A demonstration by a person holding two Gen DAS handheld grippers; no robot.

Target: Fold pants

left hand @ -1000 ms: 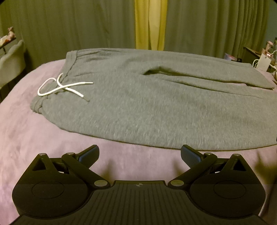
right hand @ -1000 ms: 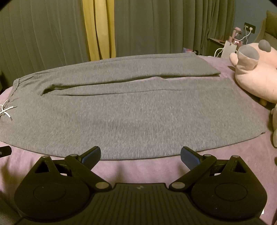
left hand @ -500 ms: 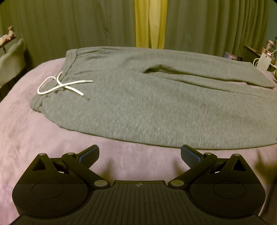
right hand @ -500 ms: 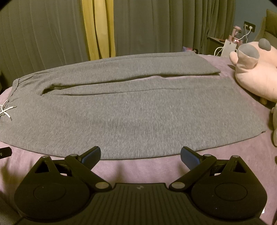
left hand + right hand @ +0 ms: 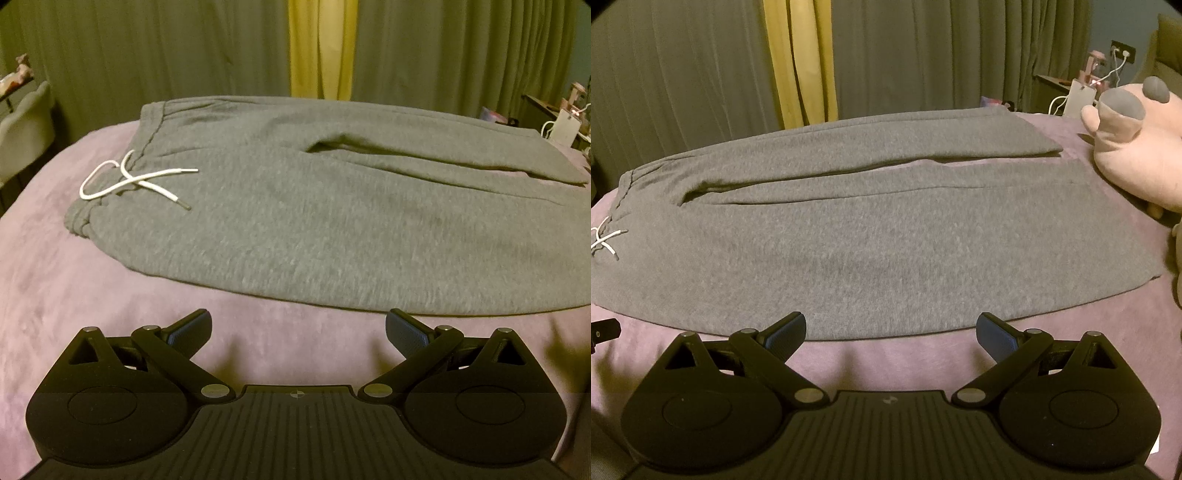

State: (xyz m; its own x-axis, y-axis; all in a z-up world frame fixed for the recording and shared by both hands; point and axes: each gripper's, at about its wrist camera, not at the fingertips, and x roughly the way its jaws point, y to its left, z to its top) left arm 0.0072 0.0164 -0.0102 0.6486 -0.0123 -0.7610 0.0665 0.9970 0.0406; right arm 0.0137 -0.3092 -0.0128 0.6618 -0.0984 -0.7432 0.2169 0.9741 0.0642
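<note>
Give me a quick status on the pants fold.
Left gripper and right gripper open, empty. Grey sweatpants flat on bed, unfolded. Pink plush toy beside leg cuffs.

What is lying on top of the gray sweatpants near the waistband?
A white drawstring, tied loosely, lies on the gray sweatpants. Under them only the purple blanket shows around the edges; the rest is covered.

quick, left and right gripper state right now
left gripper: open, empty, just short of the pants.
right gripper: open, empty, at the pants' near edge.
</note>
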